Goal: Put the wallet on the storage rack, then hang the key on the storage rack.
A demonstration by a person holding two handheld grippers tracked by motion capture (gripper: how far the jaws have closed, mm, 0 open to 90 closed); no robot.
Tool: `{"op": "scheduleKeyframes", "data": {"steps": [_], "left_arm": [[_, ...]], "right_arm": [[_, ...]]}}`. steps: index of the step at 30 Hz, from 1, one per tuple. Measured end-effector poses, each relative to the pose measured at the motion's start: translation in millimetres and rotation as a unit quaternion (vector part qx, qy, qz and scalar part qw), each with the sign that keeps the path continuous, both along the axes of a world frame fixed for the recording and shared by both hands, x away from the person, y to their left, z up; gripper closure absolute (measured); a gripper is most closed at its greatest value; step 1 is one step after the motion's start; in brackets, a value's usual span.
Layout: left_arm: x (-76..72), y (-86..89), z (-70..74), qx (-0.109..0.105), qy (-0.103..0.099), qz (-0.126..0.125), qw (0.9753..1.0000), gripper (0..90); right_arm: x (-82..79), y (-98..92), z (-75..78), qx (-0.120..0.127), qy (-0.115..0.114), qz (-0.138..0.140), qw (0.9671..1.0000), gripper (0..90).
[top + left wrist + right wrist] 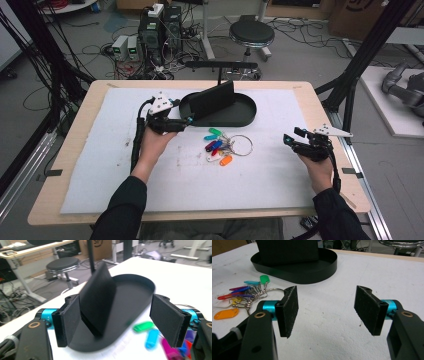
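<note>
Just left of centre in the high view, the left hand-held gripper [186,120] stands wide open at the black oval tray [245,116], its jaws straddling the tray's upright panel [212,100] without gripping. At right, the right hand-held gripper [289,139] gapes empty beside the key ring [223,146].

1. Left gripper [186,121]: black body, grey three-cornered plate on top, thick black cable trailing along the forearm.
2. Right gripper [289,140]: same build and plate.
3. Jaws: flat black textured pads on turquoise metal collars; brass-ringed screw holes in the black arms.
4. Dark long sleeves [122,210] on both forearms.
</note>
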State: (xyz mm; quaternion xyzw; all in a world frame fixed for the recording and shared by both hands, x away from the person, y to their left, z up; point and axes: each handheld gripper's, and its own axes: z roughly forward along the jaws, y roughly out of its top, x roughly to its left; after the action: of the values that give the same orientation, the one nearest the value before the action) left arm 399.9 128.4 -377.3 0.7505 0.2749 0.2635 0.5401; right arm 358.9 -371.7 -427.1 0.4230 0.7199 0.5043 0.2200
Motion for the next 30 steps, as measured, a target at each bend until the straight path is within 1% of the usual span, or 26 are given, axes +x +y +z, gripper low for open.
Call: {"op": "scheduleKeyframes", "data": {"steps": [1,4,7,8,9,12,14,17,20,21,23,26,27,28,29,30], "left_arm": [[-6.8,3.1,-0.3,0.002,0.004,-0.001,1.0000,25.0],[-27.0,13.2,-2.9,0.005,0.012,-0.003,0.9999,25.0],[-48.7,24.9,-10.6,-0.009,0.012,0.002,0.9999,25.0],[-55.9,28.6,-14.3,-0.014,0.012,0.006,0.9998,25.0],[-62.6,32.2,-17.9,-0.014,0.013,0.011,0.9998,25.0],[-78.5,41.1,-28.3,-0.018,0.017,0.021,0.9995,25.0],[-84.5,45.4,-32.4,-0.012,0.020,0.026,0.9994,25.0],[-86.2,49.6,-32.3,-0.018,0.021,0.027,0.9992,25.0],[-83.3,48.3,-30.2,-0.019,0.018,0.028,0.9993,25.0],[-82.3,46.9,-29.9,-0.022,0.019,0.024,0.9993,25.0],[-80.7,42.1,-29.5,-0.030,0.020,0.014,0.9992,25.0],[-78.1,31.4,-28.5,-0.032,0.021,-0.005,0.9993,25.4],[-77.3,27.9,-28.3,-0.033,0.023,-0.011,0.9991,26.4],[-75.6,22.4,-27.9,-0.030,0.027,-0.021,0.9990,28.0],[-74.2,16.9,-27.9,-0.033,0.031,-0.024,0.9987,28.7],[-72.5,12.2,-27.7,-0.030,0.036,-0.029,0.9985,28.8]], "right_arm": [[0.4,1.7,-0.3,-0.002,0.000,0.006,1.0000,36.2],[0.7,3.8,-0.8,-0.007,0.000,0.010,0.9999,36.1],[0.0,6.5,-0.7,-0.015,-0.001,0.015,0.9998,35.9],[-0.2,6.9,-0.4,-0.018,-0.004,0.015,0.9997,35.9],[-1.1,7.4,-0.1,-0.018,-0.003,0.017,0.9997,35.8],[-3.0,7.4,0.9,-0.022,-0.004,0.015,0.9996,35.5],[-4.7,6.8,2.0,-0.021,-0.004,0.012,0.9997,35.3],[-6.7,5.2,3.3,-0.019,-0.005,0.009,0.9998,35.2],[-7.8,3.5,3.8,-0.020,-0.007,0.002,0.9998,35.2],[-7.6,2.7,3.7,-0.019,-0.008,0.001,0.9998,35.2],[-7.5,1.3,3.4,-0.019,-0.008,-0.004,0.9998,35.2],[-6.8,-1.4,2.6,-0.020,-0.007,-0.007,0.9998,35.2],[-6.7,-2.0,2.4,-0.019,-0.006,-0.009,0.9998,35.2],[-6.6,-2.5,2.2,-0.019,-0.005,-0.010,0.9998,35.2],[-6.1,-3.4,1.9,-0.020,-0.006,-0.010,0.9997,35.2],[-6.3,-3.6,1.9,-0.018,-0.005,-0.012,0.9998,35.2]]}}
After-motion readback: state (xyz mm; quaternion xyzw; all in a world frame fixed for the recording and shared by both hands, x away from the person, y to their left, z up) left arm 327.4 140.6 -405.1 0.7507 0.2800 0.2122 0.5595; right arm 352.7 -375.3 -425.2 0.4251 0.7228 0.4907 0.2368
